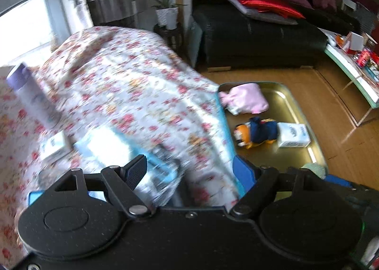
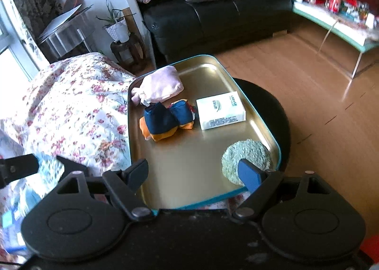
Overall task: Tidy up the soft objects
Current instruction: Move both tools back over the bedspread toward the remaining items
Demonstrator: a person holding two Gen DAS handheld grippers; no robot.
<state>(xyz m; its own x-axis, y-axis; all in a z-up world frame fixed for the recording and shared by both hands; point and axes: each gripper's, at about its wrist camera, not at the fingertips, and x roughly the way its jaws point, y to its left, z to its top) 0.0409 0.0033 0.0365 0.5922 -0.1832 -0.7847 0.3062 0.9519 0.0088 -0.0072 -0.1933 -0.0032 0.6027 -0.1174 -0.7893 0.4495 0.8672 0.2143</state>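
Floral cloth (image 1: 132,95) fills our left view; the left gripper (image 1: 189,170), jaws apart, straddles a blurred blue-white packet (image 1: 163,175). At one o'clock the gold tray (image 2: 213,73) gathers pink pouch (image 2: 161,85), plush toy (image 2: 165,119), tissue pack (image 2: 220,110) and green pad (image 2: 246,154), kept together. Our right gripper (image 2: 194,175) hangs over it, jaws apart, empty.

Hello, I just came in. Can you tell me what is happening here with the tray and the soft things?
A person holds a gripper in each hand and is sorting soft items into a gold metal tray. The tray already holds a pink pouch, an orange and blue plush toy, a white tissue pack and a green fluffy pad. The right gripper hangs open and empty over the tray's near edge. The left gripper is over the floral bedcover, around a blurred bluish packet; whether it grips it is unclear.
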